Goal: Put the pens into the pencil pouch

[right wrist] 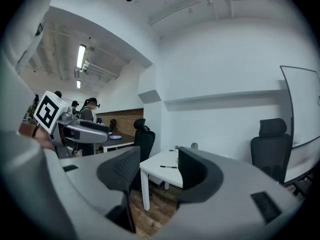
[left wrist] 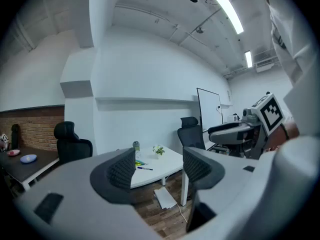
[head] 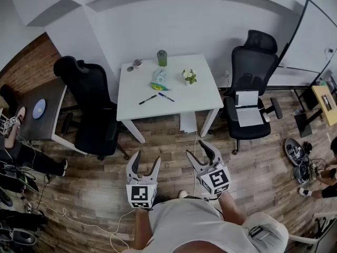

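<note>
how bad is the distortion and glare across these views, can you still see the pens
Head view: fisheye bows the walls, but light is even and the black pen and blue pen on the white table read clearly. Left gripper view: black round vignette, ceiling strip light blown out. Right gripper view: same vignette, one pen only a thin dark line.

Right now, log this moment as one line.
stage: not started | left tongs: open, empty | right tongs: open, empty | pens: both on table | pencil pouch: on table, near pens
</note>
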Motion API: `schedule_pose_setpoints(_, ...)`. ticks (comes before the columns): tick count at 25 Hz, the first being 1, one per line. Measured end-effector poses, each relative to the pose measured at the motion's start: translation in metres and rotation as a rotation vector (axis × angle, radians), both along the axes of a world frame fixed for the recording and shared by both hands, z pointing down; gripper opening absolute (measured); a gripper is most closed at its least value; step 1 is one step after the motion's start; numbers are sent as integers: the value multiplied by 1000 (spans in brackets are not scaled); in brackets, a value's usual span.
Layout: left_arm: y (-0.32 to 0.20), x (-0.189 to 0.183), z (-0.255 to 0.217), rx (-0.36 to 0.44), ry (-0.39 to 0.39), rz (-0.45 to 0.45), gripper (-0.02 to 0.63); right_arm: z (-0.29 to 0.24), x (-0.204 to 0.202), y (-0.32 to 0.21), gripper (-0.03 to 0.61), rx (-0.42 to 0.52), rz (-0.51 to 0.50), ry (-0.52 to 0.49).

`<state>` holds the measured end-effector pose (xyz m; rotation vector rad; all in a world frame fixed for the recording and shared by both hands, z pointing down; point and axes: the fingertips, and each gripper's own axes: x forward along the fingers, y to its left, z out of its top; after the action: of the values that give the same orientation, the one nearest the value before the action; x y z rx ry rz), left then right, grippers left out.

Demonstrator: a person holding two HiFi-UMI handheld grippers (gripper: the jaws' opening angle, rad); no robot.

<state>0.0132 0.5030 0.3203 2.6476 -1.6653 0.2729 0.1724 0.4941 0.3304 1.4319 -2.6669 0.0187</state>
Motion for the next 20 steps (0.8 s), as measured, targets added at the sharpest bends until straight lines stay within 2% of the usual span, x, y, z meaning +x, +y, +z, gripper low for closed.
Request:
schedule_pose_setpoints(9,-30,17,11,22,-22,8,290,9,5,-30,245,3,3,-11)
schedule_pose_setpoints(20,-116,8,22,-3,-15,36,282,15,-8,-111,245,-21,21,10)
